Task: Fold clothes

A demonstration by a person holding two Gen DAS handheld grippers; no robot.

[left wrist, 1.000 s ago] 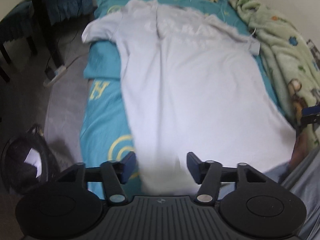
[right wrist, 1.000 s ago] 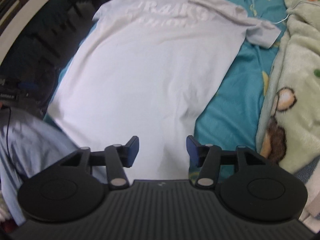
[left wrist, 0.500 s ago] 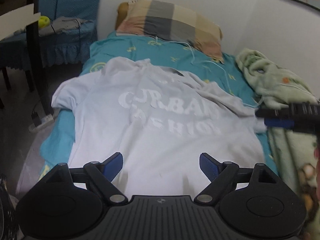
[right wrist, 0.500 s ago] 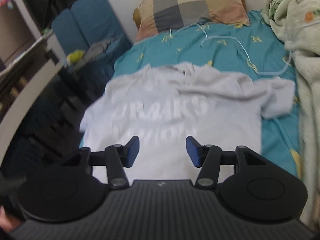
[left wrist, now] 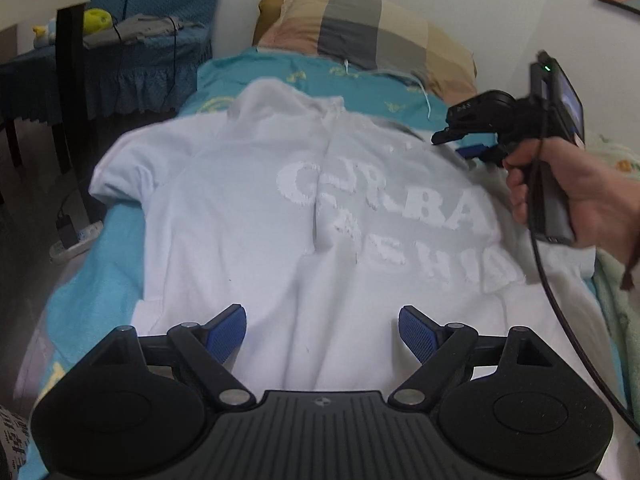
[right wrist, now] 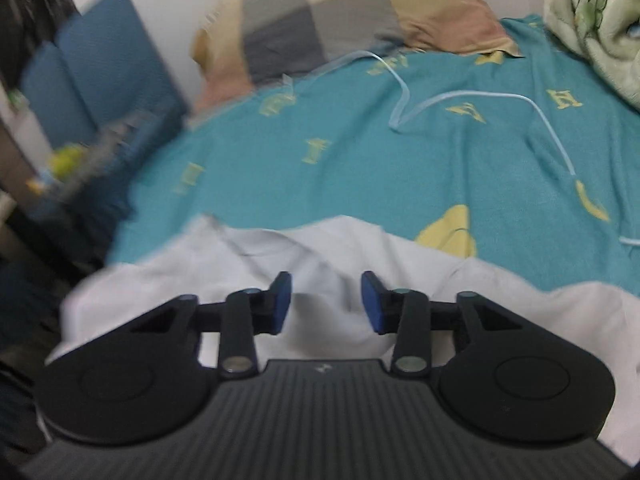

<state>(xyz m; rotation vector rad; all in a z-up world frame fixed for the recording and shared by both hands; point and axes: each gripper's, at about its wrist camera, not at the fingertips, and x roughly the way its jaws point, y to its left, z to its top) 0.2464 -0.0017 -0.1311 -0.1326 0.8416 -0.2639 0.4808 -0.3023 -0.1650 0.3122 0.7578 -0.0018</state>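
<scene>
A teal bed [left wrist: 120,248] carries a white T-shirt [left wrist: 280,220] spread flat, collar toward the far checked pillow [left wrist: 372,36]. The left gripper [left wrist: 322,330] hovers spread wide above its near hem; the right gripper [right wrist: 326,302], fingers parted, hovers near the collar.

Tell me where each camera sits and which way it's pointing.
Left wrist: on the left gripper, facing up the bed over the white T-shirt toward the checked pillow; the person's right hand shows.
Right wrist: on the right gripper, over the shirt's collar end, facing the pillow.
Shared: T-shirt, pillow, teal sheet.
</scene>
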